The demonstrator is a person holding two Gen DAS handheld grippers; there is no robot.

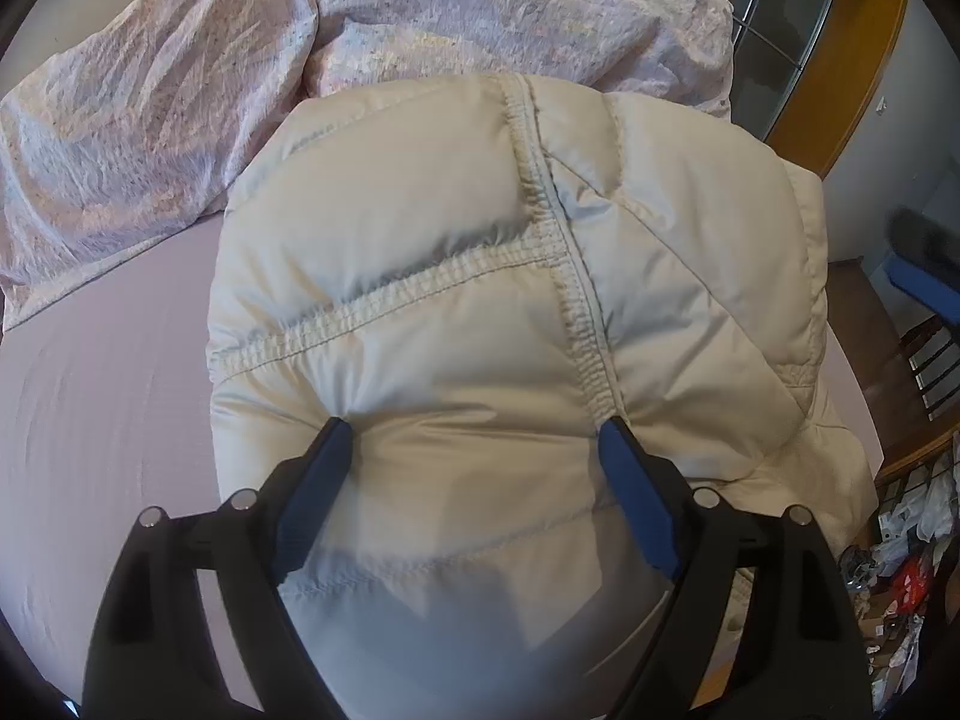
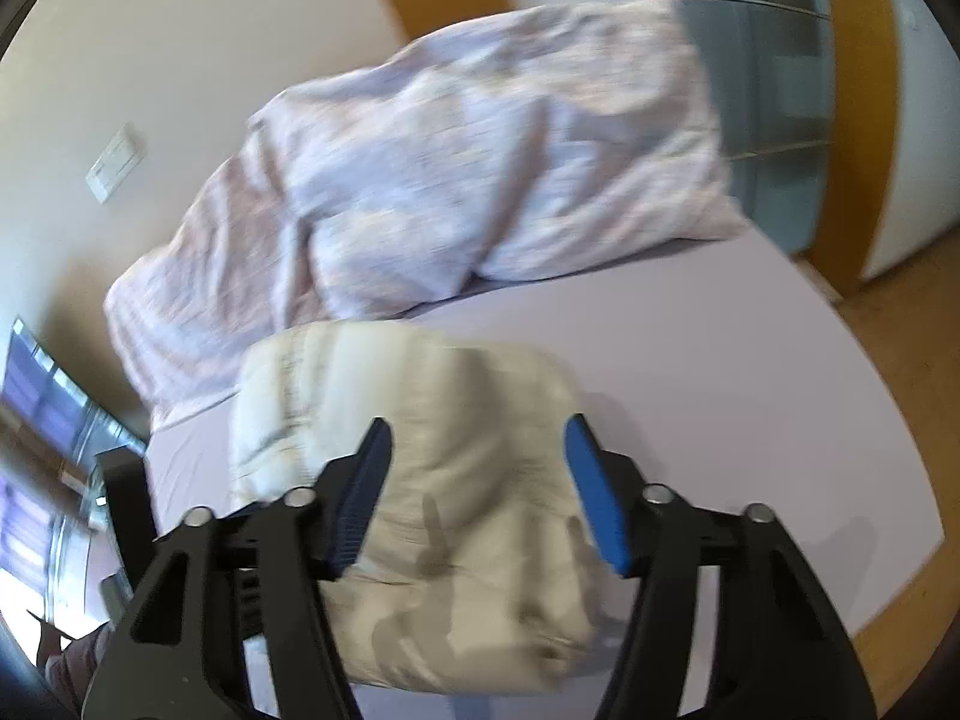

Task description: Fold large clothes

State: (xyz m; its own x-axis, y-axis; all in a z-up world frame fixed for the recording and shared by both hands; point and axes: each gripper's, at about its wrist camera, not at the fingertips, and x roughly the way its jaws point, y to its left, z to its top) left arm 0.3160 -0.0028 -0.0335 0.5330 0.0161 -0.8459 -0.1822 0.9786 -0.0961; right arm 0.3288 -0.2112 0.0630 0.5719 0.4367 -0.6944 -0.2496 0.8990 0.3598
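The cream quilted puffer jacket (image 1: 480, 300) is lying folded into a thick bundle on the lilac-sheeted bed (image 1: 108, 420), near a crumpled pink duvet (image 1: 180, 90). Likely risk: the springy padding is pushing back and could unfold the bundle. The left hand-held gripper (image 1: 474, 432) is pressing its wide-apart fingertips into the jacket without clamping; the right hand-held gripper (image 2: 477, 438) is hovering above, jaws apart, empty.

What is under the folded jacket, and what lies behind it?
The jacket lies on a lilac bedsheet, visible all round it. Behind it is a crumpled duvet touching its far edge. What lies inside its folds is covered.
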